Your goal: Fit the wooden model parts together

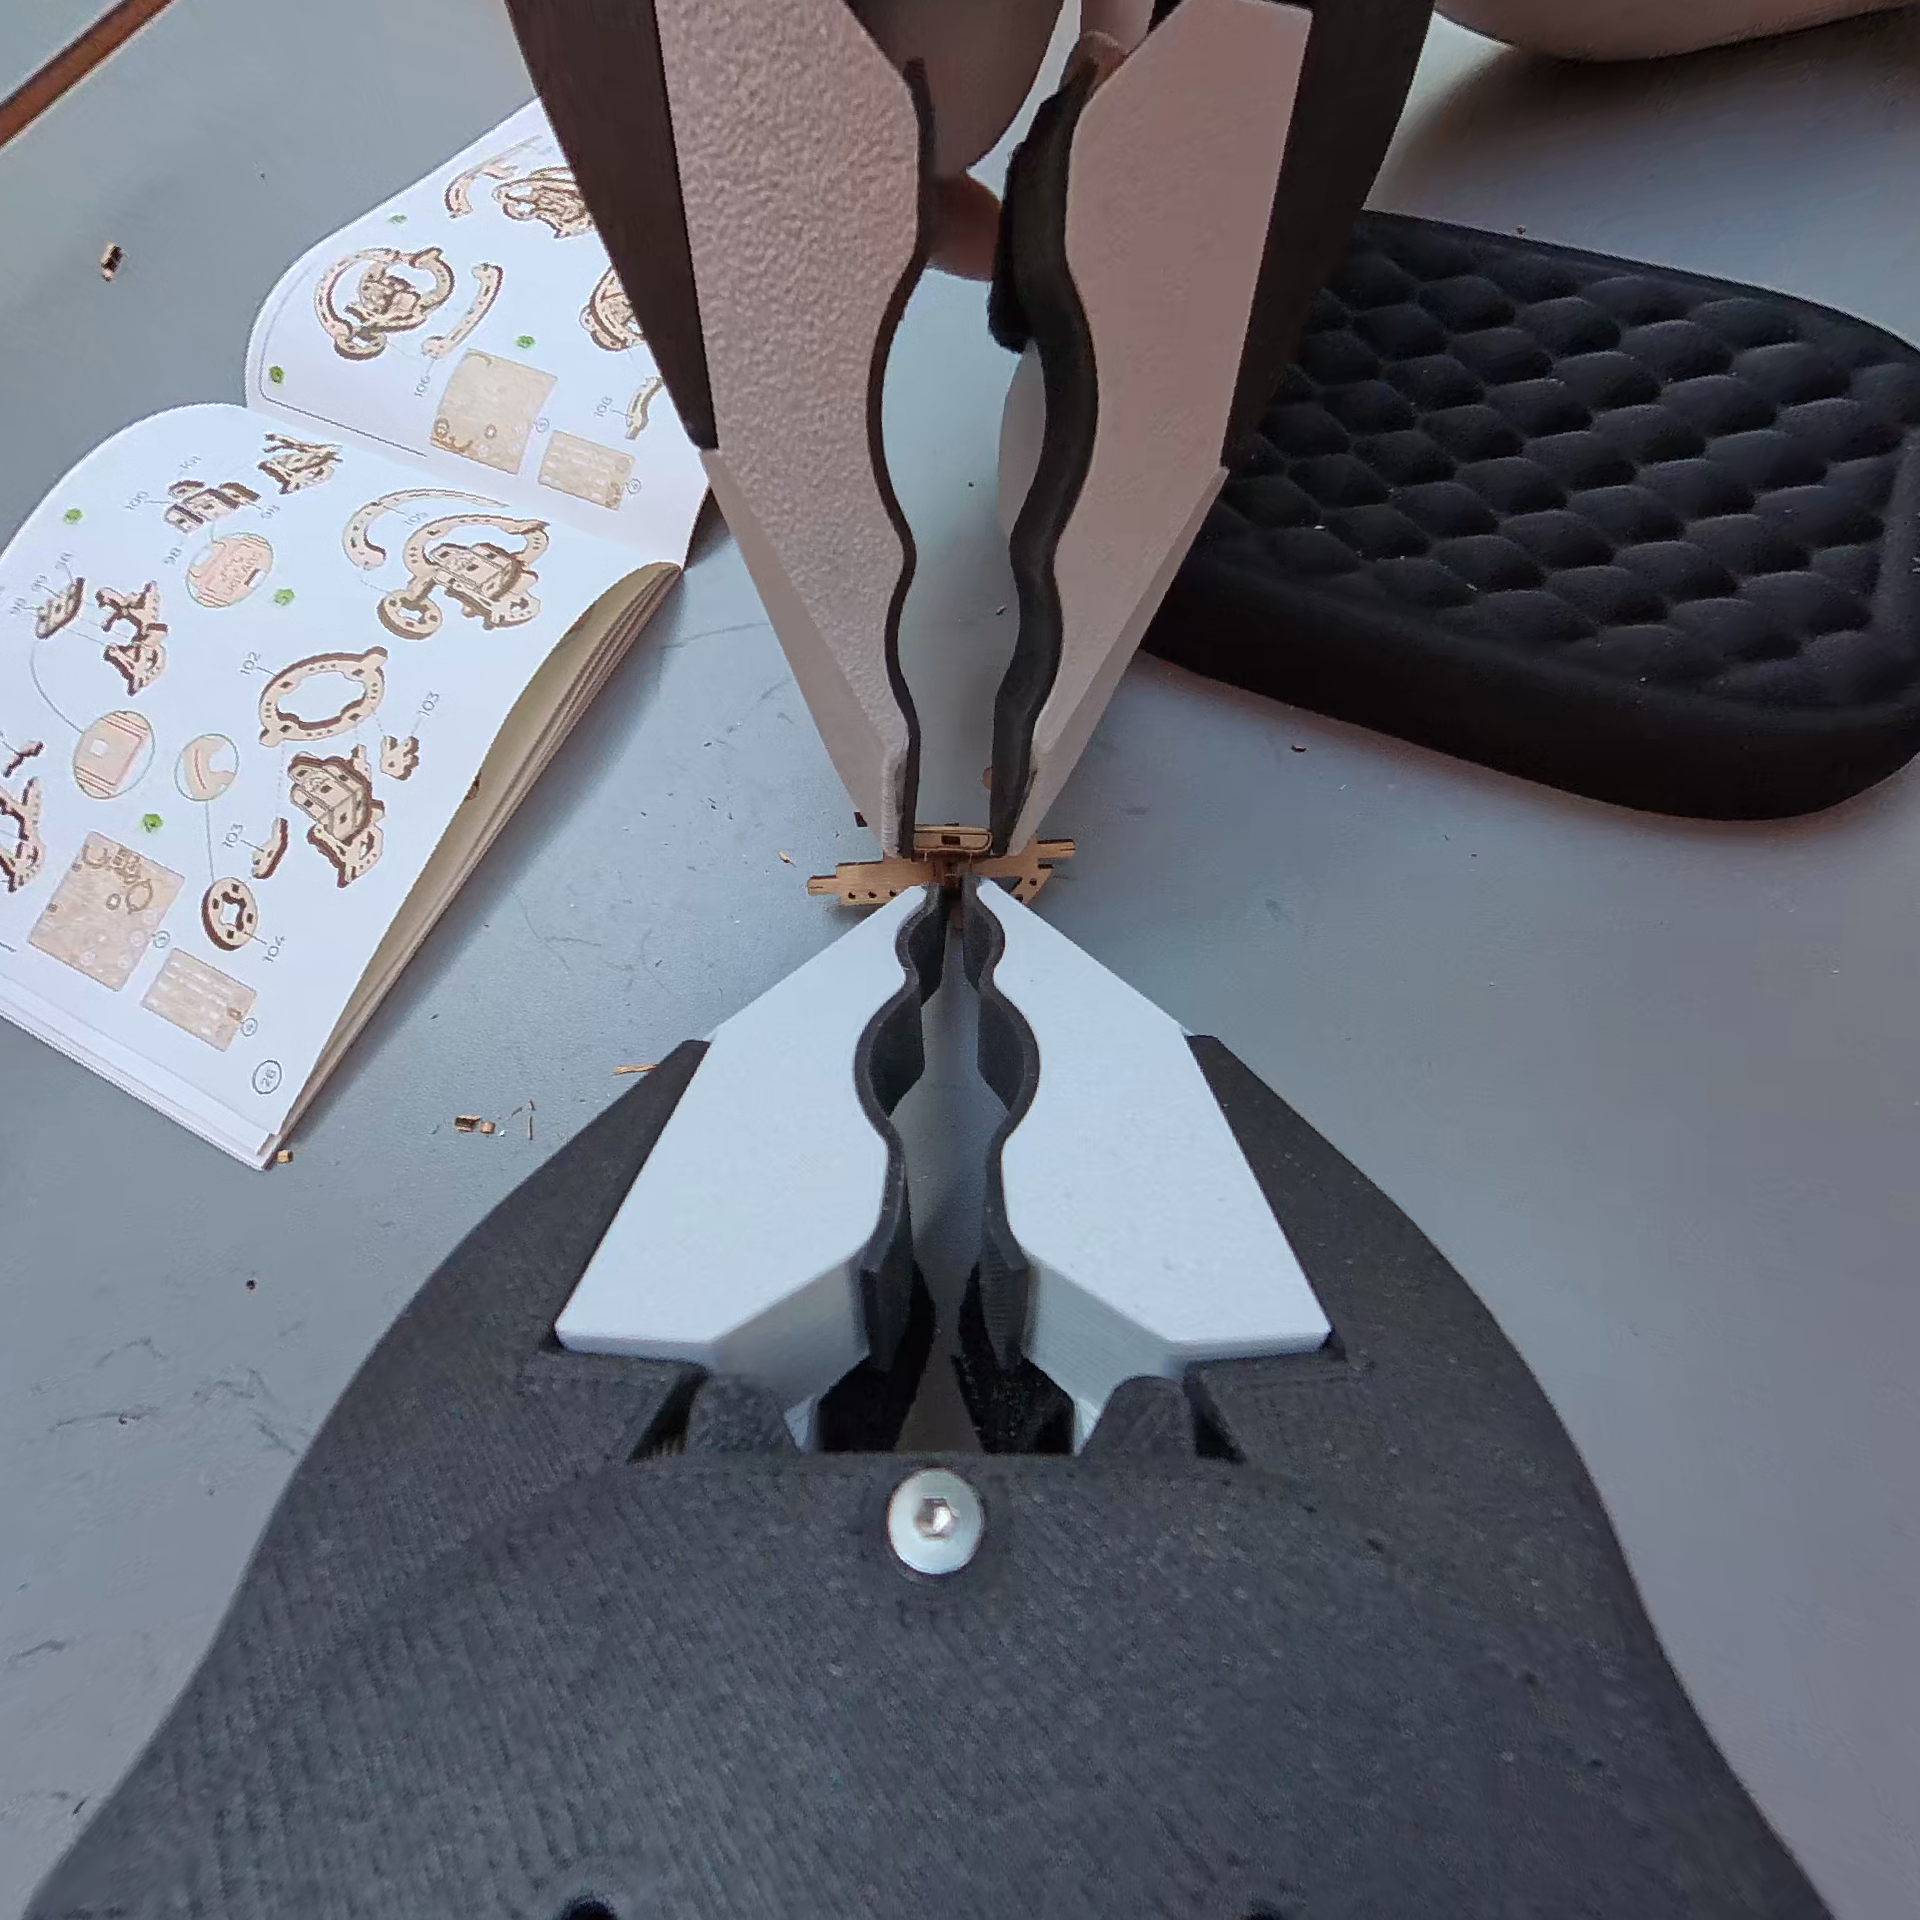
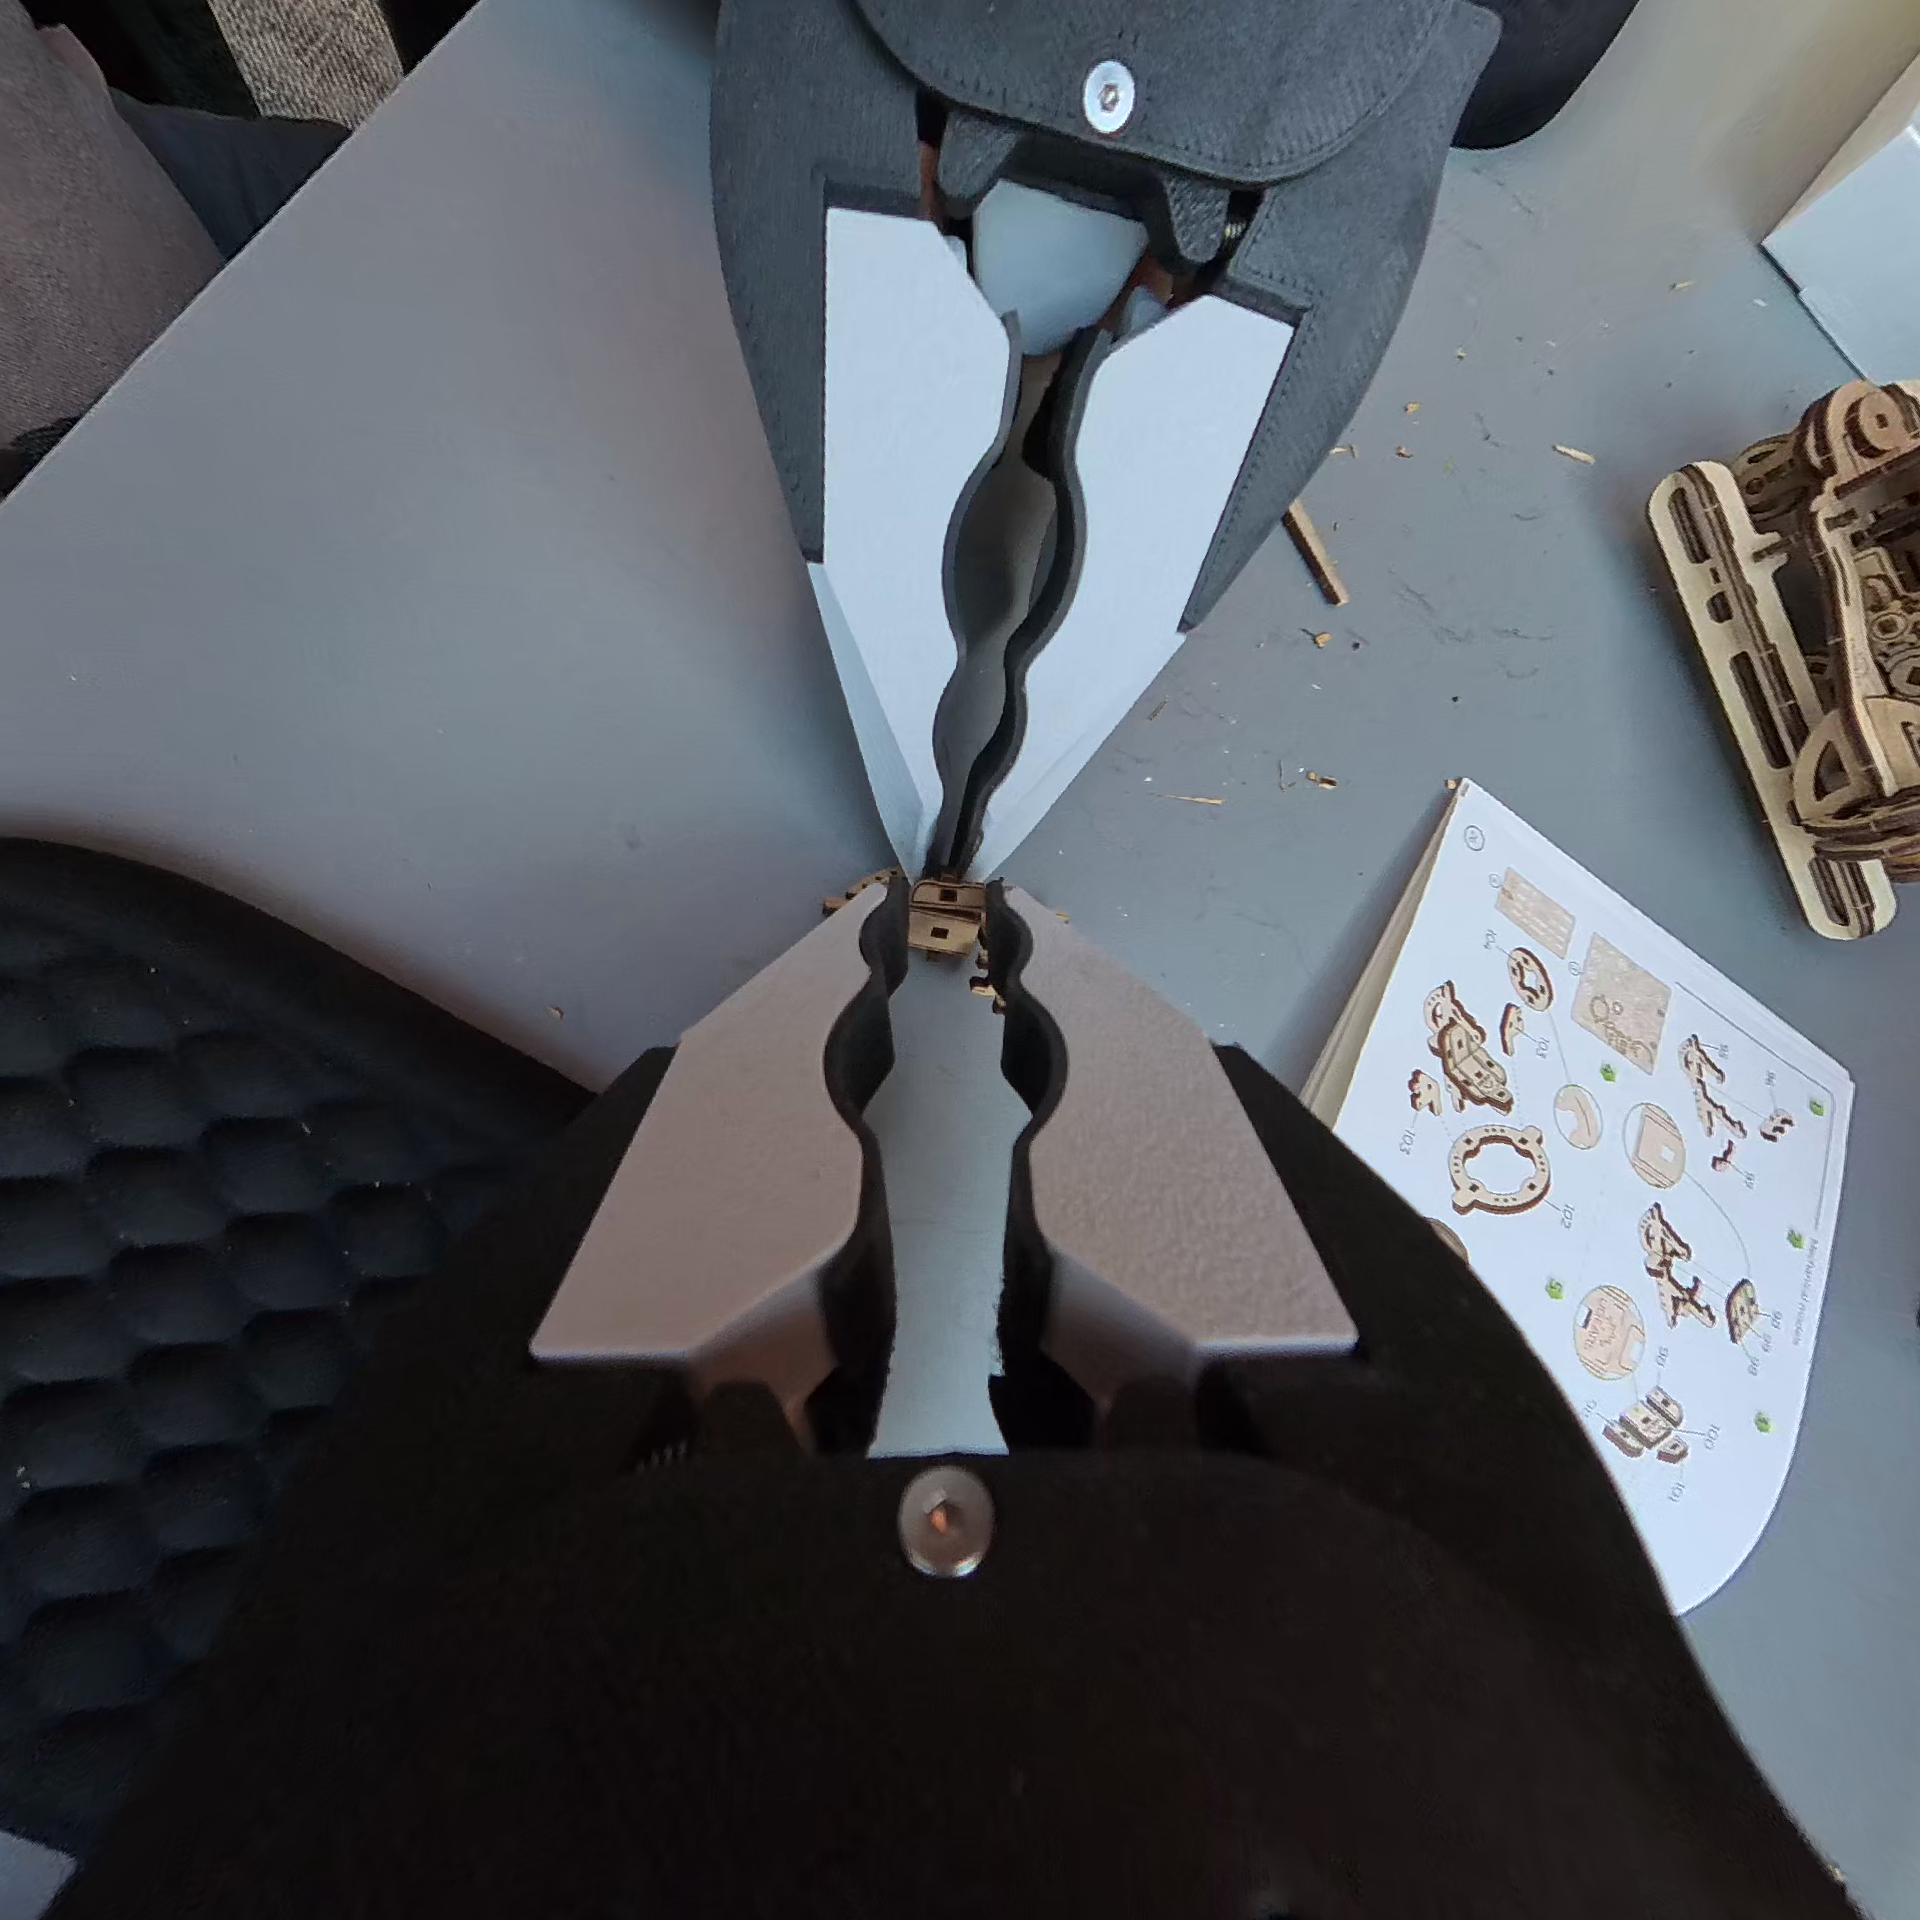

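Note:
My left gripper (image 1: 954, 906) reaches in from the bottom of the left wrist view and is shut on a thin flat wooden strip (image 1: 862, 881) with notched ends, held crosswise just above the grey table (image 1: 1455, 1143). My right gripper (image 1: 951, 823) comes from the opposite side, tip to tip with the left. It is shut on a small boxy wooden part (image 1: 951, 837) that touches the middle of the strip. In the right wrist view the right gripper (image 2: 943, 930) holds that boxy part (image 2: 943, 914). The left gripper (image 2: 951, 864) is beyond it, and the strip's ends (image 2: 857, 894) stick out sideways.
An open instruction booklet (image 1: 260, 675) lies beside the grippers and also shows in the right wrist view (image 2: 1621, 1143). A black honeycomb pad (image 1: 1558, 499) lies on the other side. A partly built wooden model (image 2: 1808, 675) stands farther off. Wood chips (image 2: 1320, 561) litter the table. The grippers are tip to tip, or close to it. The partly built wooden model (image 2: 1808, 675) lies around 20 cm away from my right fingertips.

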Tool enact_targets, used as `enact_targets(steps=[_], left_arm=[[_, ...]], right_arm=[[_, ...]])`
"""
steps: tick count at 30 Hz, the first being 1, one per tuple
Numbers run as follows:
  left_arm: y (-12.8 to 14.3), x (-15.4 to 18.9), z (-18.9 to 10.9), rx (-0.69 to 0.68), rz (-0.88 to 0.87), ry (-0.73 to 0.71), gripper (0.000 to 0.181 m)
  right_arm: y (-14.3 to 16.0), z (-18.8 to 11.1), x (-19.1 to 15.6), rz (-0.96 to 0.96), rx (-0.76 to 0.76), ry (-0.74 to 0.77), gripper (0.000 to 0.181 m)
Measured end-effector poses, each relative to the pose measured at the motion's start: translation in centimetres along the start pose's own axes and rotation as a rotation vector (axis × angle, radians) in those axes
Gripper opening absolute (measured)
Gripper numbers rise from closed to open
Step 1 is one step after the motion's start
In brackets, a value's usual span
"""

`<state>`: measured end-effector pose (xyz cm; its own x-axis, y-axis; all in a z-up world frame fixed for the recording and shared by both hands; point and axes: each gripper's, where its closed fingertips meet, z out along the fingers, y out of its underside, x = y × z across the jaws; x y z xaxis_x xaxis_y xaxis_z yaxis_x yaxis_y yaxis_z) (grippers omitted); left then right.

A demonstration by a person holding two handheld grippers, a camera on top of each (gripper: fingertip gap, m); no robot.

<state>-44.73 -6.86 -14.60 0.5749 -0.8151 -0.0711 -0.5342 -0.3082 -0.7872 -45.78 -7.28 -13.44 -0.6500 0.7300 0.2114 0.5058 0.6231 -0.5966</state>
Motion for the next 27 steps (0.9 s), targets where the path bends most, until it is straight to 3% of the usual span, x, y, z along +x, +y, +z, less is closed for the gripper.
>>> enact_targets(steps=[8, 27], left_arm=[[-0.05, 0.11, 0.01, 0.002, 0.035, -0.021, 0.000], [-0.07, 0.23, 0.01, 0.003, 0.038, -0.015, 0.000]], right_arm=[[0.18, 0.38, -0.30, -0.055, -0.077, 0.034, 0.014], [-0.07, 0.29, -0.45, -0.104, -0.052, 0.037, 0.014]])
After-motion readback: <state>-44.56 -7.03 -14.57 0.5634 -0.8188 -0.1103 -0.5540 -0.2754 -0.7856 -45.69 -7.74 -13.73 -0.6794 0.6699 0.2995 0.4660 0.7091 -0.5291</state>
